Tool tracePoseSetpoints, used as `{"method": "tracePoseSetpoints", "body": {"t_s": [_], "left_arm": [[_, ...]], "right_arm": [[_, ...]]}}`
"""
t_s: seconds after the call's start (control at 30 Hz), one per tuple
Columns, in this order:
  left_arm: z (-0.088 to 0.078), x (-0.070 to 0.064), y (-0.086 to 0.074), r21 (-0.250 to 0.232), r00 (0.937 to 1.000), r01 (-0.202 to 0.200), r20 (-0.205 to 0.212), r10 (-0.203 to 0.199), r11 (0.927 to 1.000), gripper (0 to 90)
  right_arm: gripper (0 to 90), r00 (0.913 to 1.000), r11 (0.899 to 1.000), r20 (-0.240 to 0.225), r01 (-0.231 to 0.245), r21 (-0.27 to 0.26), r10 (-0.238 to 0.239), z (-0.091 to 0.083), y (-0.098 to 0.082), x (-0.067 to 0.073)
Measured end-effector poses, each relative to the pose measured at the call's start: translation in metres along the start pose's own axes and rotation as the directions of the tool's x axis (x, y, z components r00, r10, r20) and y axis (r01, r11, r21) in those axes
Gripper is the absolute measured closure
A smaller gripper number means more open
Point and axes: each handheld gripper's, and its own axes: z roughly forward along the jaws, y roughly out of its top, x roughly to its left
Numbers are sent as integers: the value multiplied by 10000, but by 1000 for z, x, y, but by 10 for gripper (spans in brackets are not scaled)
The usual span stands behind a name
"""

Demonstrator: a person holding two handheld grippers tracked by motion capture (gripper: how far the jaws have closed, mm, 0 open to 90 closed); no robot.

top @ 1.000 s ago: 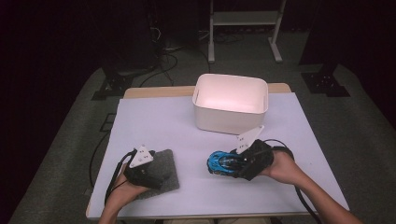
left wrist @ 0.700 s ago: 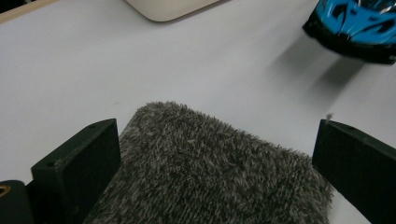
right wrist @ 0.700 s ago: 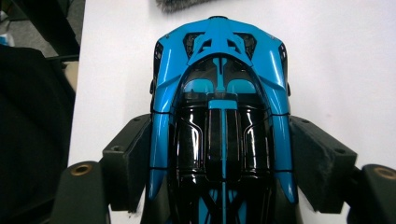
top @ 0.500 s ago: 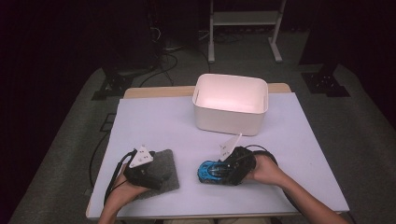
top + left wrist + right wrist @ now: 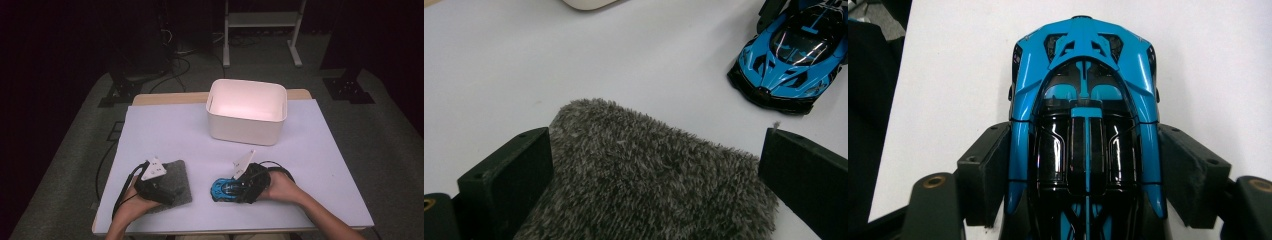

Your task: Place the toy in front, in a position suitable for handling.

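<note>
From the high view, my right gripper (image 5: 235, 189) sits at 5 o'clock on the white table (image 5: 165, 135), clamped on the blue toy car (image 5: 224, 189), whose nose points toward 9 o'clock. My left gripper (image 5: 167, 192) rests at 7 o'clock over the grey fuzzy pad (image 5: 177, 172). The white bin (image 5: 247, 112) stands at 12 o'clock, well apart from both hands.

In the left gripper view, my 2 jaws stand wide, 1 at 8 o'clock and 1 at 4 o'clock, with the grey fuzzy pad (image 5: 644, 180) lying between them. The pads do not press on it, so this tool is released. The blue toy car (image 5: 791, 55) shows at 2 o'clock, near the pad but apart from it, and a corner of the white bin (image 5: 586, 4) peeks in at 12 o'clock.

In the right gripper view, the blue toy car (image 5: 1083, 115) runs from 6 o'clock up to 12 o'clock, its wheels on the table (image 5: 1208, 55). My 2 jaws touch its flanks at 8 and 4 o'clock, grasping the car.
</note>
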Motion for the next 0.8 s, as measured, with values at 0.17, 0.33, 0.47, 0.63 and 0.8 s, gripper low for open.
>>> {"method": "tracePoseSetpoints", "body": {"t_s": [0.17,0.33,0.47,0.63,0.8], "left_arm": [[2,-2,0,134,9994,-277,207,274,9995,42],[4,-4,1,295,9970,-628,468,614,9976,55],[4,-3,1,452,9934,-936,709,902,9946,91],[4,-3,6,635,9821,-1482,1268,1393,9869,137],[4,-1,9,873,9701,-1924,1670,1760,9774,158]], "right_arm": [[174,9989,9986,-151,-442,-274,438,-4,-4,0],[156,9972,9945,20,-742,-739,745,-15,-13,2],[147,9953,9912,100,-946,-928,959,-23,-22,2],[145,9924,9865,288,-1158,-1155,1198,-34,-35,7],[143,9877,9803,419,-1435,-1358,1504,-39,-47,10]]}}
